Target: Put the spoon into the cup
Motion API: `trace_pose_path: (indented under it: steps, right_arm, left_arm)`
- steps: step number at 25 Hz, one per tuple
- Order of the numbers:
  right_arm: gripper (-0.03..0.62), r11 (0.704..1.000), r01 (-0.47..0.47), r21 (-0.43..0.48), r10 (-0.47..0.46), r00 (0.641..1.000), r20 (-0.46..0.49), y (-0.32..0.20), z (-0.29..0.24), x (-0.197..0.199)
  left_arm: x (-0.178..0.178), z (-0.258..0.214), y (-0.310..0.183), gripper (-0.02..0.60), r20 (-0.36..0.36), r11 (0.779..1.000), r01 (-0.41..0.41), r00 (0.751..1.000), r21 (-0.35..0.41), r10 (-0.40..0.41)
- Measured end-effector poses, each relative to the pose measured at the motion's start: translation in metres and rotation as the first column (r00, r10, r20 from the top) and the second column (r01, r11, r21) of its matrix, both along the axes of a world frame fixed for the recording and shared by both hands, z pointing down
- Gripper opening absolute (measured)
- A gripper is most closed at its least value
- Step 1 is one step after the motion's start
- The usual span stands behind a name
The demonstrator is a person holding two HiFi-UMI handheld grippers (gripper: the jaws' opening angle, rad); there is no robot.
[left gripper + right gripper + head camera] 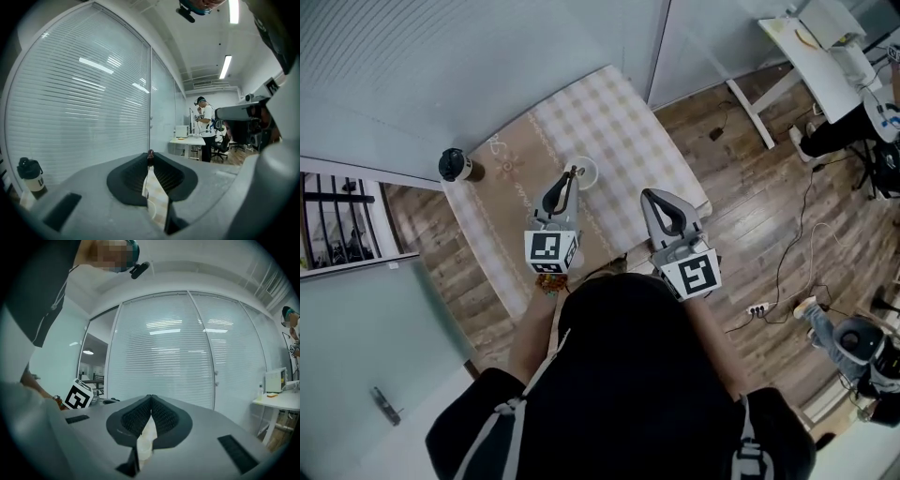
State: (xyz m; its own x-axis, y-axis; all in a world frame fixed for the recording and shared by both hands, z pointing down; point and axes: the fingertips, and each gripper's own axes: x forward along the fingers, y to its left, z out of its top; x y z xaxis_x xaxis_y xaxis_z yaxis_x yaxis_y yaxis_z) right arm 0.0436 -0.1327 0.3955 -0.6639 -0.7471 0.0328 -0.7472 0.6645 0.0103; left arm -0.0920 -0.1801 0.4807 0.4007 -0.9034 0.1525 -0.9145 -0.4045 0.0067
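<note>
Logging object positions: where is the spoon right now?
The spoon is pinched at the tip of the left tongs, its dark end showing in the left gripper view, right by the white cup on the checked table.

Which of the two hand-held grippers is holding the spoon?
The left hand-held gripper: its jaws are shut on the thin spoon, close to the white cup. The right hand-held gripper is shut and empty.

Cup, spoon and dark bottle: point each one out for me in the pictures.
cup (pixel 589 169), head view, on its white rim.
spoon (pixel 150 156), left gripper view, on the brown handle end.
dark bottle (pixel 453 165), head view, on its lid.
</note>
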Motion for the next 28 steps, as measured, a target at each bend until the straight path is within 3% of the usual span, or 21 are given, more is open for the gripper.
trace_pose_path:
  steps: [28]
  right_arm:
    - [0.008,0.998,0.021,-0.064,-0.022,1.0,-0.02,0.005,0.033,0.003]
  left_arm:
    - [0.005,0.103,-0.005,0.051,0.039,0.99,-0.007,0.999,-0.143,0.013]
